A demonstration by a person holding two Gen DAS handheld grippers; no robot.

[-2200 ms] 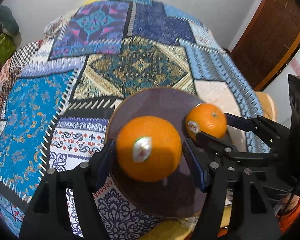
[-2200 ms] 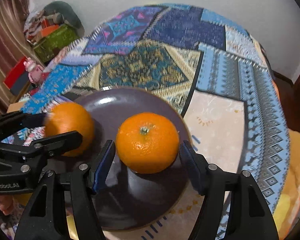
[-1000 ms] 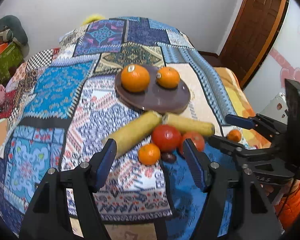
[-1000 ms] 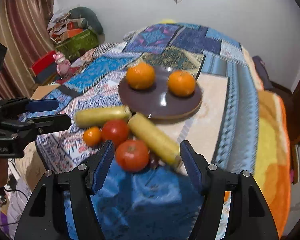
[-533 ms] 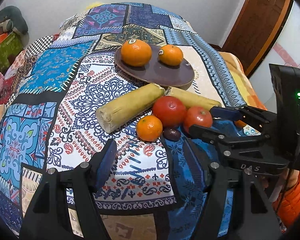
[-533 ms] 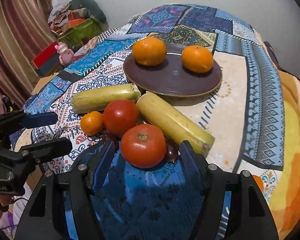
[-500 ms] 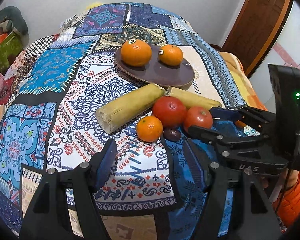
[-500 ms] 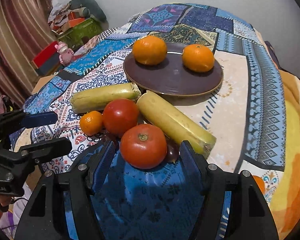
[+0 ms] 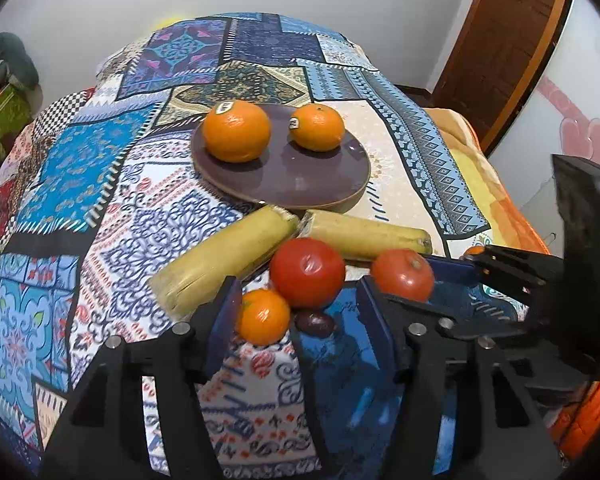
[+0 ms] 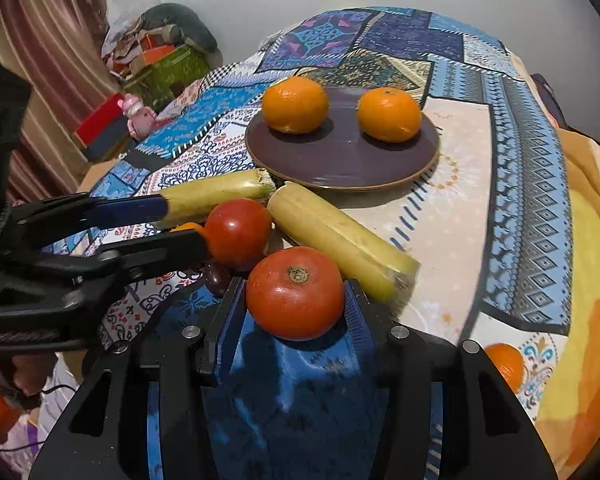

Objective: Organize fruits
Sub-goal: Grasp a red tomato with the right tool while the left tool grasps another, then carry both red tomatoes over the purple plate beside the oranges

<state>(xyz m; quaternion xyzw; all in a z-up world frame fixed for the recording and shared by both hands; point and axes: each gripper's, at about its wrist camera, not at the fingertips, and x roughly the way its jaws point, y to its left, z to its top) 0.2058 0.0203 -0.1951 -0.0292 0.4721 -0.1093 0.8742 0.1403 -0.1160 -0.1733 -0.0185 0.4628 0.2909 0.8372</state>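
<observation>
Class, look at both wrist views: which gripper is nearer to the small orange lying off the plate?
Left. The left gripper, jaws closing, has the small orange between its fingers. The right gripper, jaws also closing, straddles a tomato further over.

Home bedroom. Patchwork bedspread [image 9: 100,152] over a bed, wooden door [image 9: 504,44] at right, striped curtain [image 10: 48,52] at left. Toy [image 10: 134,114] and piled clutter [image 10: 160,52] by the wall
</observation>
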